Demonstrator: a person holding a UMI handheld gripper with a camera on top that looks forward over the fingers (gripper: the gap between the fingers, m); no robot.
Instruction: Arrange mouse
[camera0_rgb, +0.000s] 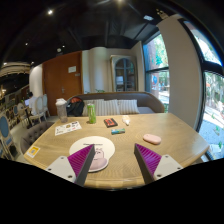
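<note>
A white round mouse pad (92, 147) lies on the wooden table (150, 125), just ahead of my left finger. A pale pink mouse (98, 161) sits on its near part, right beside the left finger's pad (80, 159). A second pink mouse-like object (152, 139) lies on the table beyond my right finger (148, 157). My gripper (113, 165) is open and empty, held above the table's near edge, with bare table between the fingers.
Further back on the table stand a green bottle (91, 113), a dark book (110, 122), a teal item (118, 131) and papers (67, 128) at the left. A yellow card (33, 151) lies near the left edge. A grey sofa (125, 102) stands behind.
</note>
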